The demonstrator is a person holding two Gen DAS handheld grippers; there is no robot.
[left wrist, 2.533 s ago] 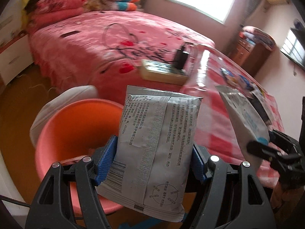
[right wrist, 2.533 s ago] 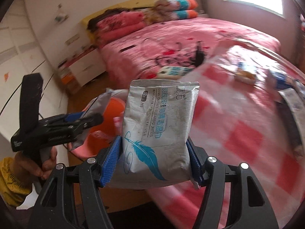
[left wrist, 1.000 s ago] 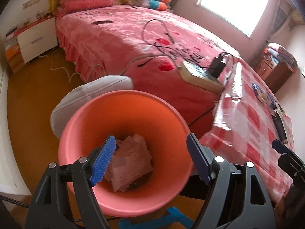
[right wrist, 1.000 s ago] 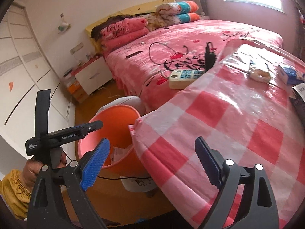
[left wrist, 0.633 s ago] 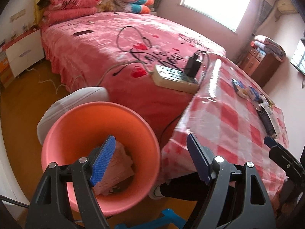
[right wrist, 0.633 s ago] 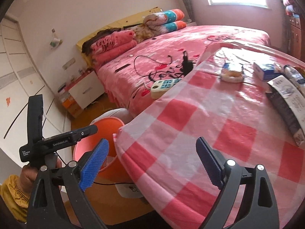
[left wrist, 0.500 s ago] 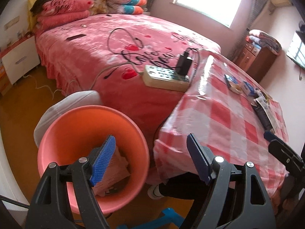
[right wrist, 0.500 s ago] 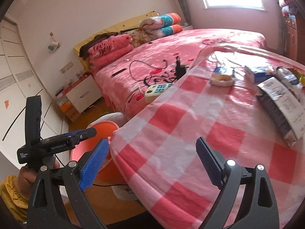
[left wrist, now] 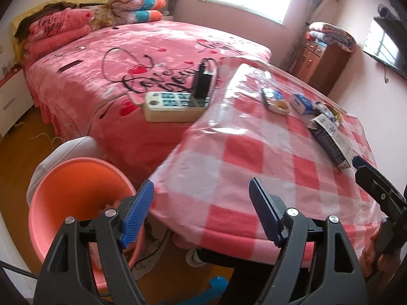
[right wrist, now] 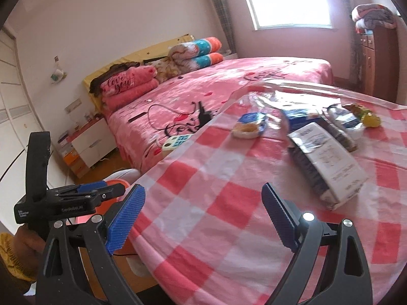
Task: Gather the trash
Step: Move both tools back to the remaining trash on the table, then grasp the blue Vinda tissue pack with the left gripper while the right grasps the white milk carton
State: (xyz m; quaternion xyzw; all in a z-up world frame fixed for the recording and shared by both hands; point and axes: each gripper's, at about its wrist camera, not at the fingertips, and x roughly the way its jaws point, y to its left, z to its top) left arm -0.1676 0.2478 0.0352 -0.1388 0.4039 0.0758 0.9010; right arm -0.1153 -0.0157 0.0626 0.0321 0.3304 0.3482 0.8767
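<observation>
My left gripper [left wrist: 201,213] is open and holds nothing, hanging over the near edge of the checked table [left wrist: 229,178], to the right of the orange bin [left wrist: 66,185]. My right gripper [right wrist: 203,218] is open and bare too, above the table's near part. Trash lies at the far side of the table: a long dark box with a white label [right wrist: 328,162] [left wrist: 330,139], a round snack wrapper [right wrist: 248,127] [left wrist: 276,104], a blue and white packet [right wrist: 300,117] [left wrist: 302,103], and a yellow wrapper [right wrist: 370,119]. The left gripper's side [right wrist: 76,198] shows in the right wrist view.
A pink bed [left wrist: 127,58] stands behind the table, with a power strip [left wrist: 173,104] and a plugged-in charger on its edge. A white stool [left wrist: 71,150] sits behind the bin. A wooden cabinet [left wrist: 323,61] stands at the back right, a white nightstand [right wrist: 89,142] by the bed.
Both grippers let their packets go earlier, into the bin. Both then swung right and up from the bin to over the table; the bin slid to the lower left.
</observation>
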